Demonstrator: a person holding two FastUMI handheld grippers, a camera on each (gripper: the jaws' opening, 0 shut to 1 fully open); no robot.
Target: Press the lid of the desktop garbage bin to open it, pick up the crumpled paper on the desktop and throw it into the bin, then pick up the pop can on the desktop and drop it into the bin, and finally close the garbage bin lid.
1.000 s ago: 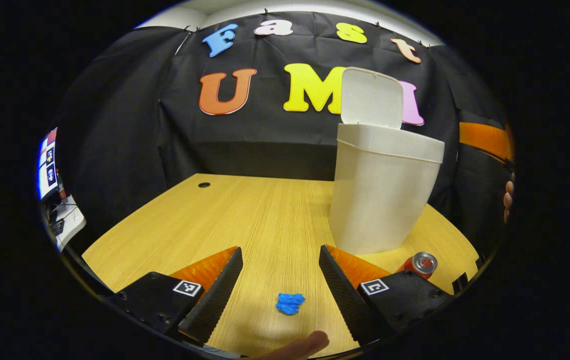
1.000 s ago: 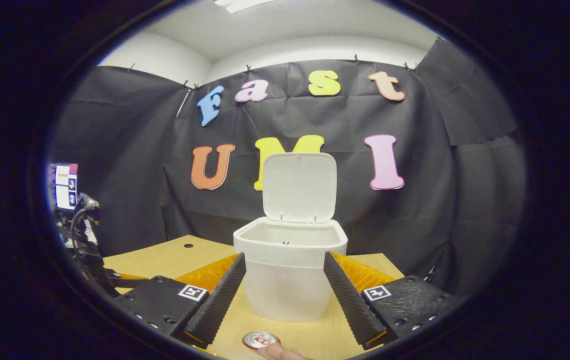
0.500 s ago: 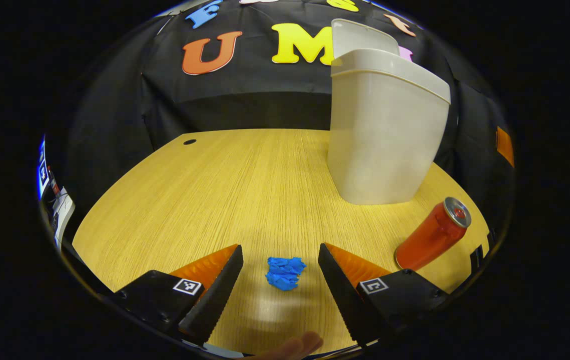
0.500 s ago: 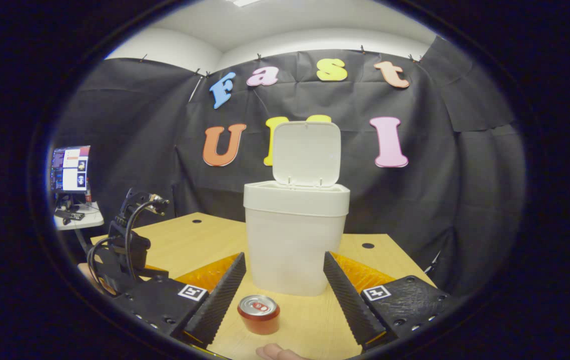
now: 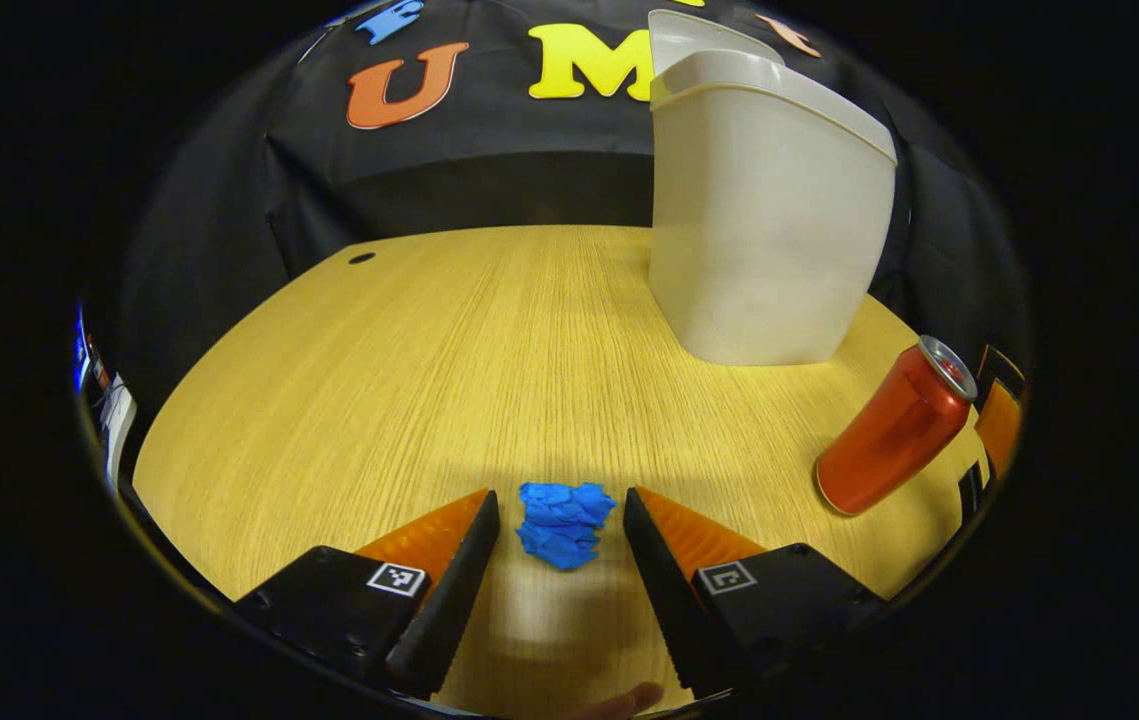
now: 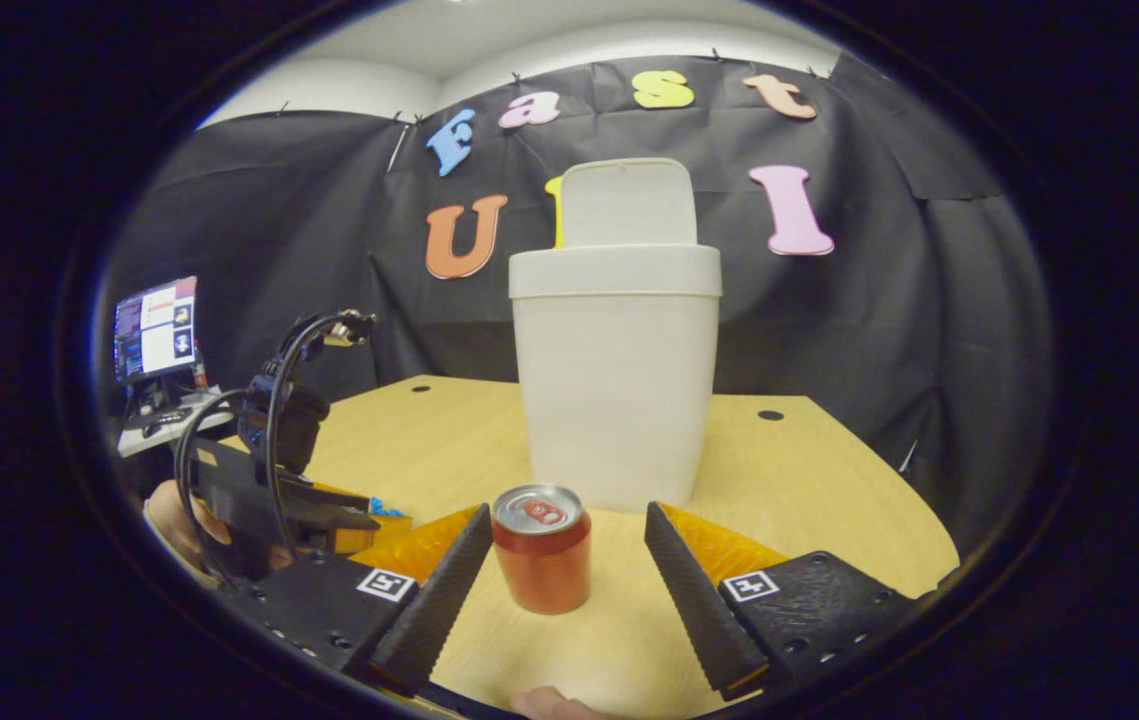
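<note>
Crumpled paper (image 5: pixel 565 523) lies on the wooden desktop (image 5: pixel 409 380), a small blue wad squarely between the two fingers of the left gripper (image 5: pixel 561 545); the jaws stand apart on either side of it with a sliver of bare wood showing at each flank, so they grip nothing yet. The wad sits toward the fingertips rather than deep in the throat — the relation the pick-up turns on, since a straight squeeze would likely catch it only if the tips are low enough to the wood, and the pictures do not settle whether they touch the surface. It has no clear long axis; any closing direction should serve.

Beyond it and off to that gripper's right stands the garbage bin (image 5: pixel 767 220), pale and tall, its lid (image 6: pixel 627 203) swung upright, so the opening step looks done; the paper would have to be lifted up and over the rim. The pop can (image 6: pixel 541 548) stands upright on the desktop just in front of the bin; in the right gripper view it is framed between the fingers of the right gripper (image 6: pixel 557 590), which are spread well wider than the can and touch nothing. Paper comes first by the task's order, and the left hand is plainly the nearer one; the can waits.
</note>
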